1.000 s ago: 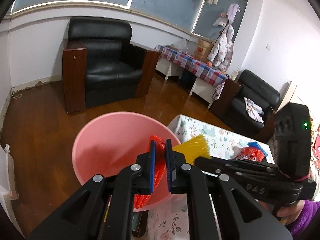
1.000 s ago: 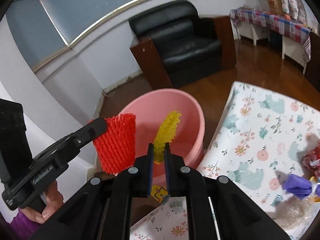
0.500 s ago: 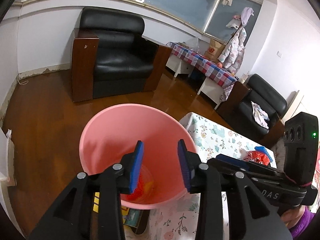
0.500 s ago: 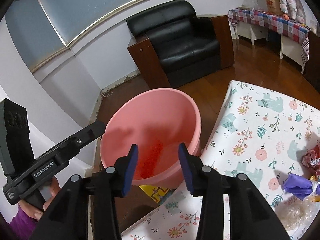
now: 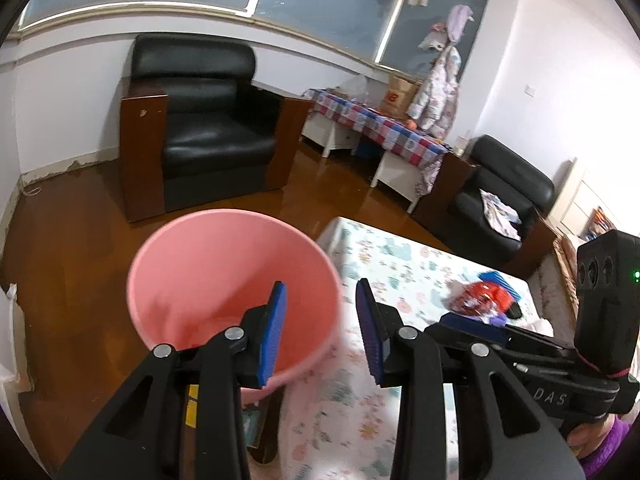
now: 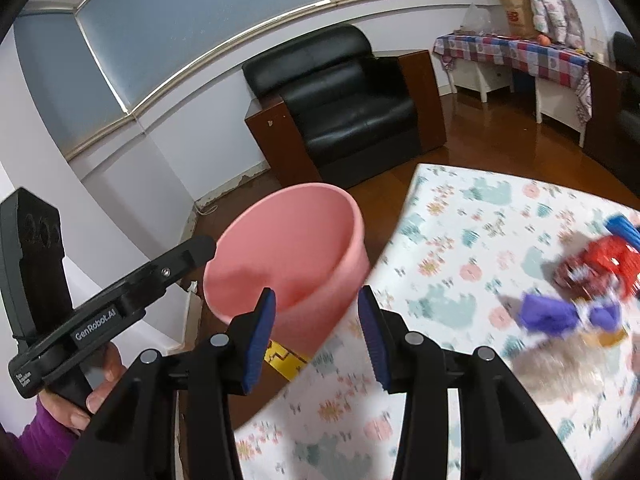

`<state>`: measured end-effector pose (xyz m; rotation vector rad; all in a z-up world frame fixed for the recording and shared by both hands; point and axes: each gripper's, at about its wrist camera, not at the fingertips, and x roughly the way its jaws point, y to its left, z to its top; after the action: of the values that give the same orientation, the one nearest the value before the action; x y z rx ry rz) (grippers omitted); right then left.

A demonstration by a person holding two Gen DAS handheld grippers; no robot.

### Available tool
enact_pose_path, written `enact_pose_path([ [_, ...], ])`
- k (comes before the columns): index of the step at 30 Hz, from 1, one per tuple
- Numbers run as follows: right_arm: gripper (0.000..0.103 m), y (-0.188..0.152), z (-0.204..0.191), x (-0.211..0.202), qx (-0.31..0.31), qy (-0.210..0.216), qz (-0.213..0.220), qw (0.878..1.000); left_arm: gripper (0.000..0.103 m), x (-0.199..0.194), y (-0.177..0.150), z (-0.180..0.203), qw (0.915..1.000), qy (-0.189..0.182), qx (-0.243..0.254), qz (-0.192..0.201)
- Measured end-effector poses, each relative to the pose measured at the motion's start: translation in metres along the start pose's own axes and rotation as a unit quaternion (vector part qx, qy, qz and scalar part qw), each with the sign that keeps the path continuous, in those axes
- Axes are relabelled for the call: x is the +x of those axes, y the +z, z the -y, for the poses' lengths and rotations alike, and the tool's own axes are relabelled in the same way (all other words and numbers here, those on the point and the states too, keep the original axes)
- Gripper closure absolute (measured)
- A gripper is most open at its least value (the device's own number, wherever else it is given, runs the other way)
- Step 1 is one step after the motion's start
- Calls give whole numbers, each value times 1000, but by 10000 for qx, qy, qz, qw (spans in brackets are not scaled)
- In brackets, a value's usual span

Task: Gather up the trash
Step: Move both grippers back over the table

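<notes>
A pink bucket (image 5: 224, 280) stands on the floor beside a table with a floral cloth (image 5: 400, 264); it also shows in the right wrist view (image 6: 296, 256). My left gripper (image 5: 320, 332) is open and empty over the bucket's right rim. My right gripper (image 6: 316, 332) is open and empty above the bucket's near edge and the table corner. Trash lies on the cloth: a red net (image 6: 600, 264), a purple wrapper (image 6: 552, 312), a blue piece (image 6: 624, 228) and clear plastic (image 6: 560, 364). The red net also shows in the left wrist view (image 5: 480, 296).
A black armchair (image 5: 208, 144) stands behind the bucket on the wooden floor (image 5: 60, 240). A side table with a checked cloth (image 5: 380, 128) and a second black chair (image 5: 500, 200) stand at the back right. A yellow item (image 6: 284, 360) lies under the table edge.
Both grippers opened and dropped the red net and the yellow net into the bucket. Both have since swung right, toward the table.
</notes>
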<state>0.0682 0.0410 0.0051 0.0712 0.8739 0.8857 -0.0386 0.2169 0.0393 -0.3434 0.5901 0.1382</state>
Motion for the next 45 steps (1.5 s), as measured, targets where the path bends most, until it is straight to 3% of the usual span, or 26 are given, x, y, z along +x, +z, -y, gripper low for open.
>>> enact_pose_path([
  [11, 57, -50, 19, -69, 178, -215, 232, 9993, 67, -9, -33, 73, 9984, -424, 383, 17],
  [22, 28, -71, 26, -117, 353, -533, 705, 9955, 67, -11, -56, 105, 9975, -444, 548, -24],
  [31, 28, -76, 55, -119, 828, -444, 543, 9941, 67, 4, -64, 125, 9944, -678, 773, -250],
  [34, 37, -75, 73, -122, 994, -697, 607, 9907, 67, 15, -67, 133, 9917, -837, 888, -400],
  [40, 38, -80, 108, -138, 1065, -1217, 860, 9831, 67, 41, -71, 149, 9842, -1080, 1209, -713],
  [45, 38, -90, 133, -144, 1168, -1554, 764, 9780, 67, 69, -74, 160, 9729, -1299, 1519, -1161],
])
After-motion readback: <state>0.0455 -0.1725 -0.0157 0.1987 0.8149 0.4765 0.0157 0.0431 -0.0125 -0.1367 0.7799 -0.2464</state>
